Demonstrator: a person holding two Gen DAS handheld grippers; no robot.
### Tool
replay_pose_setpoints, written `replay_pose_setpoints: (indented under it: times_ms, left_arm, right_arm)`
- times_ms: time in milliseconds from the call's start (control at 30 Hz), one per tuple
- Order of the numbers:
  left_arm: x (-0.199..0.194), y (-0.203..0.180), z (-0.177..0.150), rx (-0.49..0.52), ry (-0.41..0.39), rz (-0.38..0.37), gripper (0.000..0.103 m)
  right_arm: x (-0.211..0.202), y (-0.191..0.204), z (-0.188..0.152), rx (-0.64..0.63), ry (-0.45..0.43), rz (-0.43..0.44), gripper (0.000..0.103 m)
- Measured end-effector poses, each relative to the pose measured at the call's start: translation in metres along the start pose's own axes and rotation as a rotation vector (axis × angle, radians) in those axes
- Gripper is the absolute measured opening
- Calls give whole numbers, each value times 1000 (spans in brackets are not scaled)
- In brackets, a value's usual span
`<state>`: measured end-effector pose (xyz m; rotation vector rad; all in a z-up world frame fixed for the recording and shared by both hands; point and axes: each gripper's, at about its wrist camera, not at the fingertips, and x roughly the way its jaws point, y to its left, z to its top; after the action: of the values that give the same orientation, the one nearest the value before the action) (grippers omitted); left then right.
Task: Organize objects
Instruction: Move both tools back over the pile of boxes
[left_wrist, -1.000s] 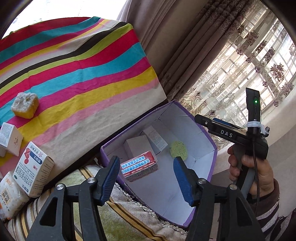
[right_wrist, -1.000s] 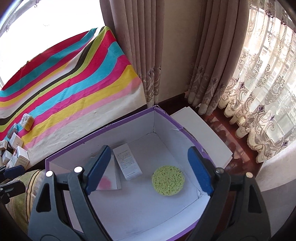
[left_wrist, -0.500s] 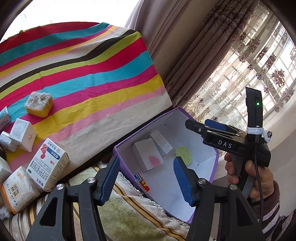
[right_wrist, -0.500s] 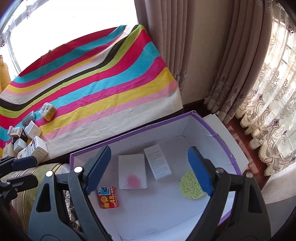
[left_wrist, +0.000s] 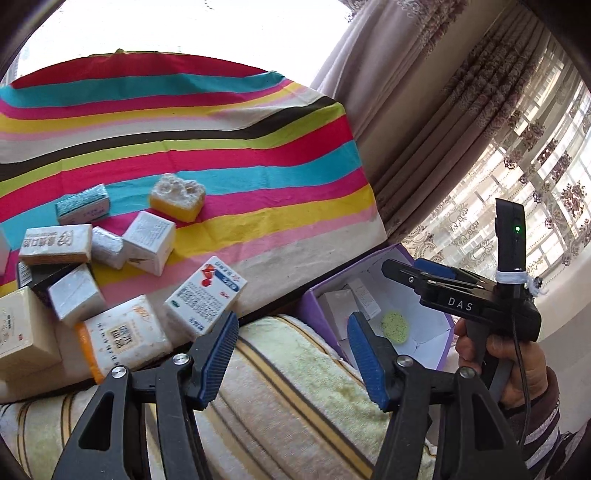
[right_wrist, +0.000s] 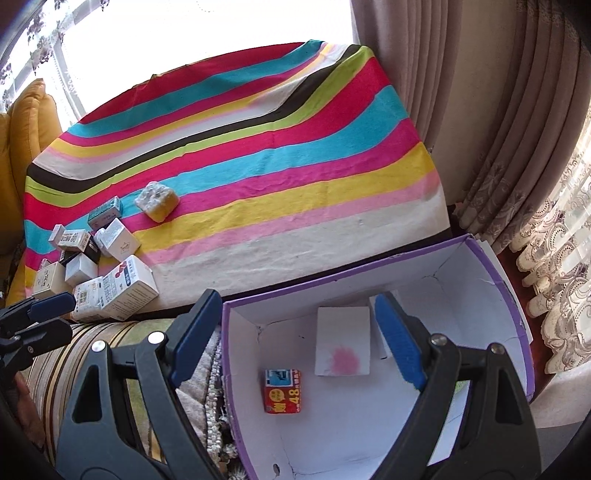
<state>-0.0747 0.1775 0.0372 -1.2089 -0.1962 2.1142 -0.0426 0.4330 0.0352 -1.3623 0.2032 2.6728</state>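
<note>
The open purple cardboard box with a white inside (right_wrist: 491, 273) stands low at the right, beside the table draped in a rainbow-striped cloth (right_wrist: 295, 184). Only the right wrist view looks down onto its floor, where a small red and blue packet printed with a yellow "48" (right_wrist: 283, 391) lies flat near a white carton with a pink smudge (right_wrist: 343, 341); the left wrist view sees the box (left_wrist: 439, 332) from farther off, shows the round yellow-green sponge pad (left_wrist: 394, 322) that the other view almost wholly hides behind a finger, and misses the red packet. The left gripper (left_wrist: 291, 354) hangs over a striped towel-like cover (left_wrist: 295, 398), its jaws opening with nothing between them. The right gripper (right_wrist: 295, 336) is spread wide and empty above the box's near wall; the left view shows its black body lettered "DAS" with a green light on, held by a hand (left_wrist: 517, 365) in a striped sleeve. On the cloth's near corner sits a heap of small cartons and wrapped blocks (left_wrist: 92, 280), among them a white box with blue and red print (left_wrist: 205, 295) and a yellow sponge with a white top (left_wrist: 177, 195). Their Chinese lettering is too small to read. The heap's left edge is cut off.
</note>
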Motion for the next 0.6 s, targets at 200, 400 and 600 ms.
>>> replay_pose_setpoints:
  times_ms: [200,400,600]
  left_arm:
    - [-31,39,-9,-75,-43,40,66]
    - [-68,80,-16,-151,-95,113,66]
    - [-108,131,-22,-234,-146,225,66]
  right_arm:
    - [6,29,3,-49,22,36,87]
    - [10,61,6,-103,41,71,87]
    - [13,100,10,-158,50,109,87]
